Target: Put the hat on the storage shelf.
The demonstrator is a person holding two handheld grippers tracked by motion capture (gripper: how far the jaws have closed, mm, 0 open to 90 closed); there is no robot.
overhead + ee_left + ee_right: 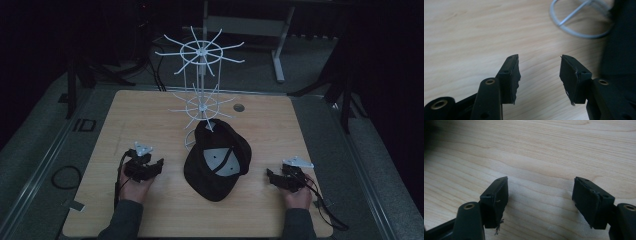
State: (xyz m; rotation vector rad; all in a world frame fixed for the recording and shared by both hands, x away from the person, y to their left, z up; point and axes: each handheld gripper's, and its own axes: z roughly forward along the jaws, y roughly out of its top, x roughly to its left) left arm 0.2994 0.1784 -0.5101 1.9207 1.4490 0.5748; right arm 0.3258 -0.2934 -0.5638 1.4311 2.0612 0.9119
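Left gripper (539, 75): released, rack (579, 30) ring seen at 1 o'clock | right gripper (540, 197): released, over bare table (549, 150) | high view: cap (217, 160) seen between them

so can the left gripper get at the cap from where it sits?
Probably yes. The left gripper is open and empty, and only bare table lies between it and the black cap just beside it. The wire rack stands behind the cap, off that path.
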